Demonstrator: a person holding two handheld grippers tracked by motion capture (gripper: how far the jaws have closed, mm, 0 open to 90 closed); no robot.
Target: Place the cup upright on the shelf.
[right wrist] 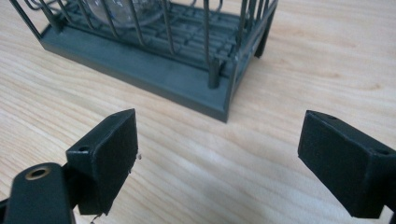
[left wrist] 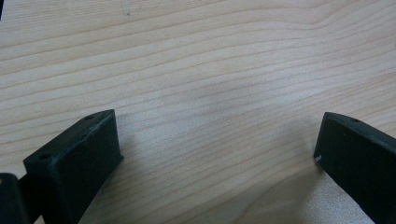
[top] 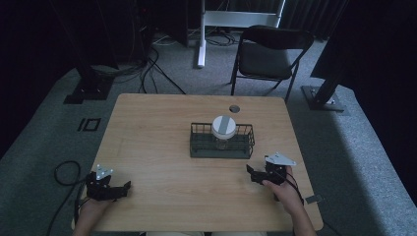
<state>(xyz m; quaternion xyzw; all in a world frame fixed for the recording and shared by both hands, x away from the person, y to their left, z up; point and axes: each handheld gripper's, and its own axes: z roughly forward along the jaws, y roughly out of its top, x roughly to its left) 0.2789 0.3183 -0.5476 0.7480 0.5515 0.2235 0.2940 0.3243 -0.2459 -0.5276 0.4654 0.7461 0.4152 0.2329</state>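
A dark wire basket (top: 222,146) is seen at the middle of the wooden table (top: 157,147), and a glass jar (top: 223,132) with a white lid is held upright inside it. The right gripper (top: 254,173) is held just beside the basket's near right corner, jaws spread wide and empty, with bare wood between. The left gripper (top: 120,189) is kept well apart at the near left edge, jaws likewise wide over bare wood. A folding chair (top: 268,54) is set beyond the table.
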